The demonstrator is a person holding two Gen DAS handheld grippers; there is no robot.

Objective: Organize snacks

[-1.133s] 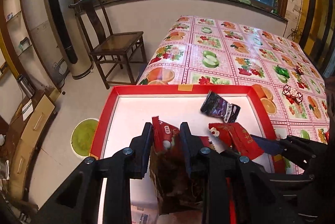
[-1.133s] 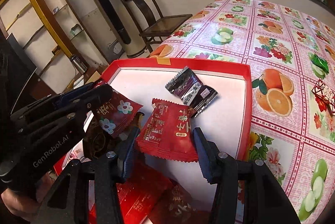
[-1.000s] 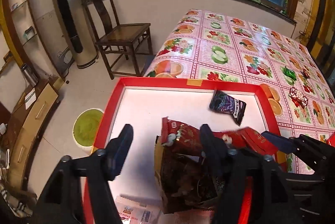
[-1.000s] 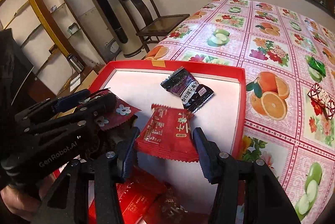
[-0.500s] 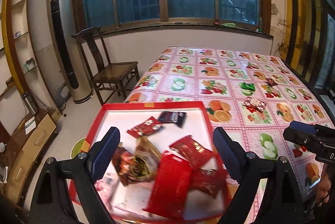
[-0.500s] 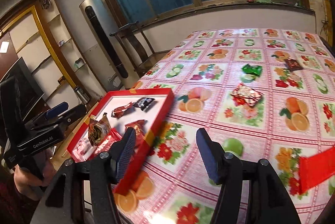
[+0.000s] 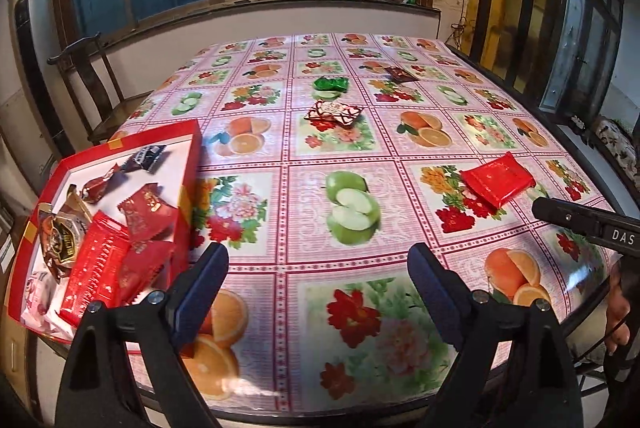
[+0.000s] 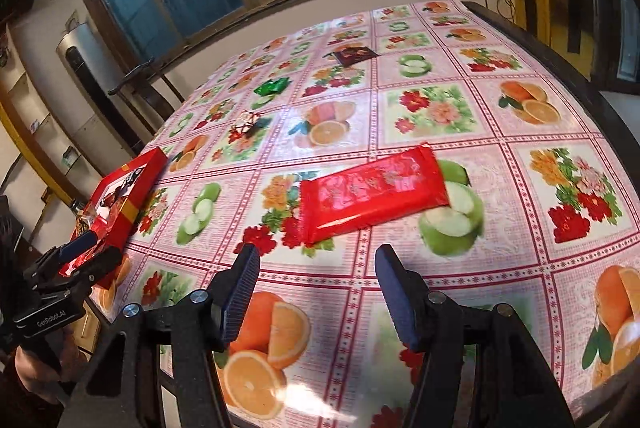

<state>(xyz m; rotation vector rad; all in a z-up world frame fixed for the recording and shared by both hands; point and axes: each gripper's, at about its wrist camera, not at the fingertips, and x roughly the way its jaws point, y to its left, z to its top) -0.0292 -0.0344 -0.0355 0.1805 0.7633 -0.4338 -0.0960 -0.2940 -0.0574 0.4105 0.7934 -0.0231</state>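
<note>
We hold the right gripper over the fruit-print tablecloth, jaws spread with nothing between them; just beyond lies a flat red packet; far left sits the red tray holding snacks, the left gripper beside it; green and dark wrappers lie farther off.
</note>
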